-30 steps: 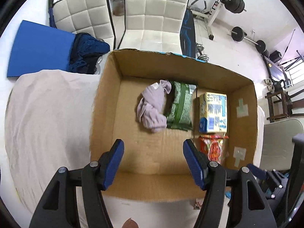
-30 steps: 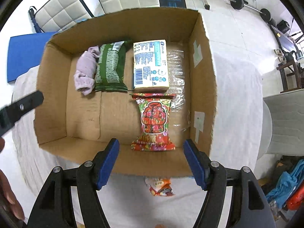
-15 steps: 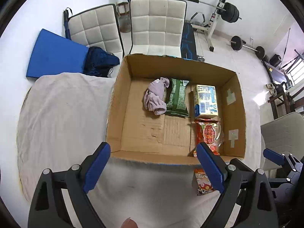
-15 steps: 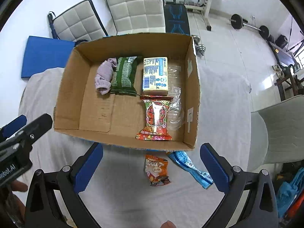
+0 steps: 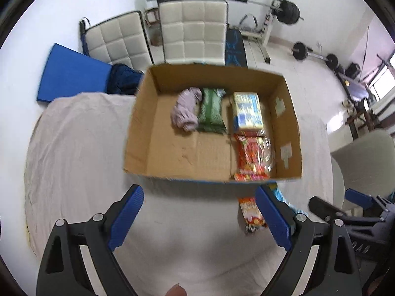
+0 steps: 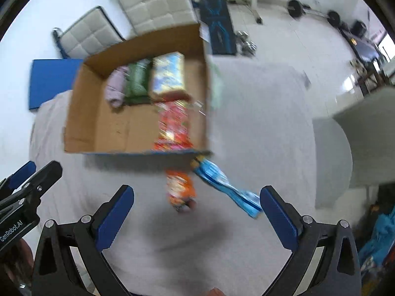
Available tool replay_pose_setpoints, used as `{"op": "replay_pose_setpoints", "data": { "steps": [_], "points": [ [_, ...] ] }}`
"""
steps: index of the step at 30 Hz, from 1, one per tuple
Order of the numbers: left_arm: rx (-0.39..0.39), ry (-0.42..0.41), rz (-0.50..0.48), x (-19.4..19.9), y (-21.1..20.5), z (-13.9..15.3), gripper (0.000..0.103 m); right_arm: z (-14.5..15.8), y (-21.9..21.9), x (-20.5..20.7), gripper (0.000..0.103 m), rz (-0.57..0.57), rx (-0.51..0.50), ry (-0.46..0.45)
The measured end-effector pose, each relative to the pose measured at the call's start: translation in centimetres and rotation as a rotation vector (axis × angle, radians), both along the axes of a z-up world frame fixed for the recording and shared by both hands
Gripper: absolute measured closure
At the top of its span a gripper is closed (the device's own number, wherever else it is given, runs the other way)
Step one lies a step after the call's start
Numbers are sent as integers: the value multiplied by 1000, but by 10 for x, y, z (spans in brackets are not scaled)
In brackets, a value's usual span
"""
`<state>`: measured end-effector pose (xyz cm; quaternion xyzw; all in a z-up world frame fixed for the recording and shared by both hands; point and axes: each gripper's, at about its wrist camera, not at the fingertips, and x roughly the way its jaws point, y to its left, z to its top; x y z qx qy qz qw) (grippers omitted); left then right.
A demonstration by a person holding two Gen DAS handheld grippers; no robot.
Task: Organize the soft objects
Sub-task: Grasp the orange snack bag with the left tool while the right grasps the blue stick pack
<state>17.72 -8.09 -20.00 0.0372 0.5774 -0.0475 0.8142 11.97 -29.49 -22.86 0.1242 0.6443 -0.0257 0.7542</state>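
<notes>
Right claw [image 6: 196, 218] wide open, empty; orange snack packet [image 6: 180, 190] dead ahead, lengthwise, between box [image 6: 81, 113] and claw. Left claw [image 5: 198, 218] open, empty, farther.

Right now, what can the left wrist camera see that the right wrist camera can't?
Only the left wrist view shows the barbell rack against the far wall and the dark blue cloth beside the box.

Only the right wrist view shows the whole light blue packet lying on the cloth-covered table; the left view catches just a sliver of it.

Both show the cardboard box holding the lilac cloth, green packet, yellow pack and red snack bag, plus the orange snack bag outside it.
</notes>
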Motion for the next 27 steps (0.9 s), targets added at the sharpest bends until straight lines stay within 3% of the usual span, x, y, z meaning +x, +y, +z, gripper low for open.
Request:
{"op": "replay_pose_setpoints", "data": {
  "steps": [5,11,19,21,23,27],
  "points": [
    [5,150,-63,-6,-34,-56,10,-40,-40,-19,0,-52,-9,89],
    [-90,408,-66,-3,-68,-140,10,-75,-73,-34,0,-99,2,146],
    [-101,546,-41,5,-99,-214,11,-107,-72,-30,0,-57,6,168],
    [-80,517,-58,5,-104,-218,25,-113,-66,-25,0,-19,-2,170],
    [-52,504,-68,3,-103,-219,49,-120,-58,-17,0,24,-16,174],
    [-18,492,-54,-3,-85,-215,55,-145,-36,0,1,132,-52,193]
  ]
}}
